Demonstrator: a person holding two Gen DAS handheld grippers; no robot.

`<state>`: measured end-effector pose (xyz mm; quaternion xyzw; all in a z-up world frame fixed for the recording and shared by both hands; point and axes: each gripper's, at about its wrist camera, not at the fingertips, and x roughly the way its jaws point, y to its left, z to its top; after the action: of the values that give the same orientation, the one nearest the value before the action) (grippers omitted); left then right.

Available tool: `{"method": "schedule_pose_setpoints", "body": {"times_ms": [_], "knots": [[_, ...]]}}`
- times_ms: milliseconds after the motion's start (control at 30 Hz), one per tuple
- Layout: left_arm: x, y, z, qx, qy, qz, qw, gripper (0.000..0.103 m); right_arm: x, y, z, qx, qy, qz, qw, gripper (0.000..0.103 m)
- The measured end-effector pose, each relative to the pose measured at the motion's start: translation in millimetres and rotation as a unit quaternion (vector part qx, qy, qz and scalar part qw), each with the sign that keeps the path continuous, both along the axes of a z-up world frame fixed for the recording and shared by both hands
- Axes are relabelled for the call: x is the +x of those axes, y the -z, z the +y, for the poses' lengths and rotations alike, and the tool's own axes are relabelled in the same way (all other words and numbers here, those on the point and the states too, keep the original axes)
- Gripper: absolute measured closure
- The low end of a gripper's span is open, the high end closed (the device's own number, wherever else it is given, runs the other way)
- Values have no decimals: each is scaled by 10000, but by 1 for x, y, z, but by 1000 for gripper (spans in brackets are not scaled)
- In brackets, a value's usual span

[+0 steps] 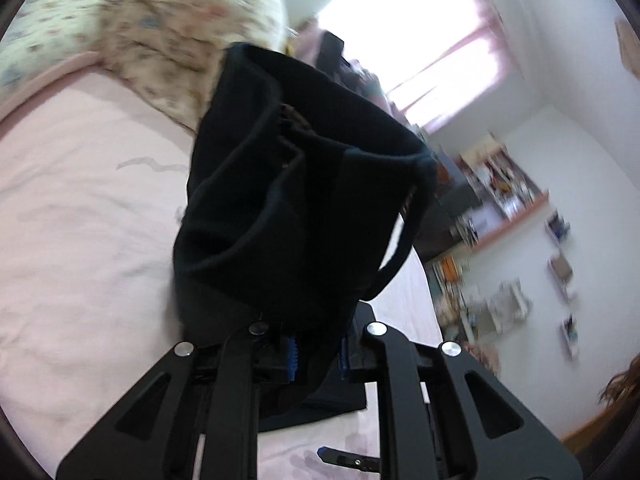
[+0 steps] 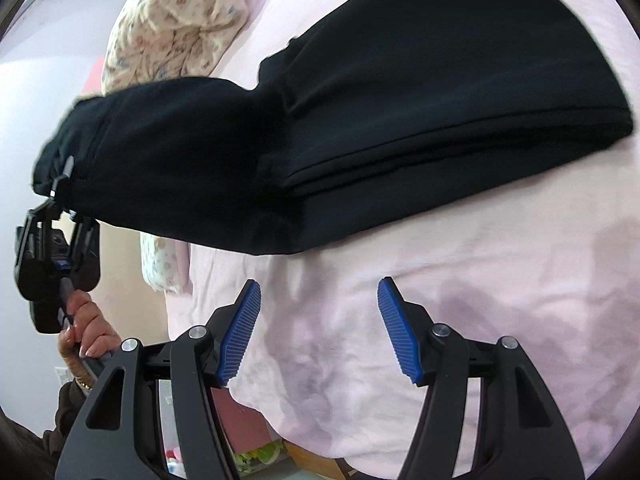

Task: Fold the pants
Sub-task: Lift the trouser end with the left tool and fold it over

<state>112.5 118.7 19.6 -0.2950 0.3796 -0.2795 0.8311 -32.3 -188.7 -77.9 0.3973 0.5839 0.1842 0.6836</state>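
One pair of black pants (image 2: 360, 128), two tools (image 1: 316, 356) (image 2: 318, 332), one floral pillow (image 2: 172, 28).

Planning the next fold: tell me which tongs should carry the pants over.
Left. The left tongs already grip the black pants, lifting one end; the right tongs hang open above the pink sheet.

No text, label or number is legible; the shelf items (image 1: 504, 184) at three o'clock are blurred.

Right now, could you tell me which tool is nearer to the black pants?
Left. The left tool is shut on one end of the black pants, lifting it off the pink bedsheet. The right tool is open above bare sheet, short of the fabric.
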Motion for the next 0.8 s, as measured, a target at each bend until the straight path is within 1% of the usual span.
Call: {"method": "schedule_pose_setpoints", "body": {"times_ms": [133,267,367,467,533,567,600,667,700,733,800], "knots": [[5,8,-56,56,495,182,9986,89,-9,3,-28,17,273,50,9996,40],[8,20,-103,159,817,386,9958,89,-21,7,-53,0,522,99,9986,39],[10,31,-141,351,1086,499,9922,89,-31,13,-74,-7,744,175,9971,39],[9,40,-170,589,1321,592,9877,88,-38,17,-90,-16,924,254,9954,39],[7,49,-194,838,1530,648,9825,88,-43,20,-100,-46,1014,285,9944,39],[6,54,-210,1061,1669,679,9779,88,-45,21,-104,-62,1053,298,9940,39],[4,59,-218,1197,1746,713,9747,88,-48,22,-109,-86,1101,316,9934,39],[1,70,-239,1451,1912,872,9668,87,-51,24,-117,-107,1174,344,9924,39],[-2,80,-252,1629,1995,988,9612,87,-53,25,-120,-115,1209,354,9920,39],[-4,86,-262,1781,2048,1023,9570,87,-53,25,-123,-128,1260,359,9913,39],[-4,93,-273,1972,2067,1060,9524,87,-56,26,-132,-160,1342,352,9902,39]]}}
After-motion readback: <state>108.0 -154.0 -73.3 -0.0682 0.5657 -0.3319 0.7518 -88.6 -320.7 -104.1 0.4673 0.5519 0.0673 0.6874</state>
